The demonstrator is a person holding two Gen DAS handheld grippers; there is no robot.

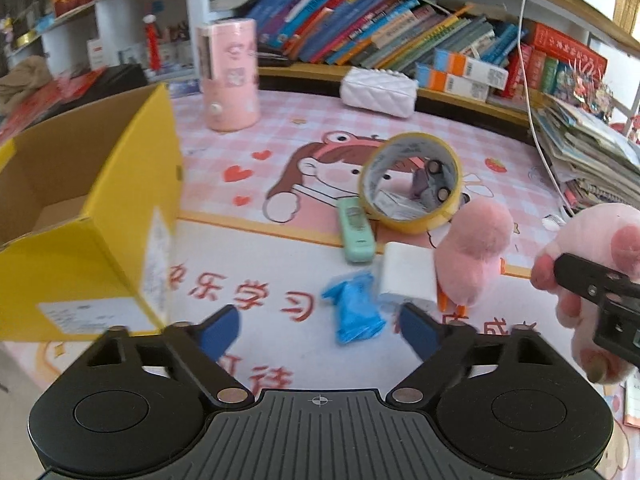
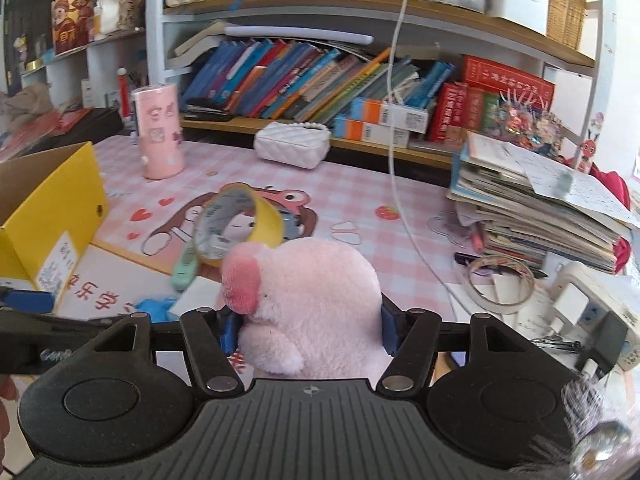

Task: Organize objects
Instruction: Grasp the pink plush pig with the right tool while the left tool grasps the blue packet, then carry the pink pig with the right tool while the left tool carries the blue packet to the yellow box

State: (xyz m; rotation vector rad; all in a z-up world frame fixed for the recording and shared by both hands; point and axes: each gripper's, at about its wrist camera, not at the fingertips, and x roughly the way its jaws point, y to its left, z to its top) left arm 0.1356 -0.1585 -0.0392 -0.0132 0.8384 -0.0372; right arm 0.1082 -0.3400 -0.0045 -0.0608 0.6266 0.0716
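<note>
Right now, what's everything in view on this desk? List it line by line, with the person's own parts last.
box: 1, yellow, open, desk's left edge
cup: 1, pink, upright at back of the mat
purse: 1, white quilted, by the bookshelf
tape roll: 1, yellow, mid-mat, small items inside
green case: 1, mint, in front of the tape roll
white block: 1, white, near the left claw
blue wad: 1, blue, between the left claw's fingers' line
duck plush: 1, pink, orange legs, standing right of the block
pig plush: 1, pink, in the right claw
clear tape: 1, right, by the paper stack
power strip: 1, white, far right
left claw: open, empty
right claw: shut on pig plush
</note>
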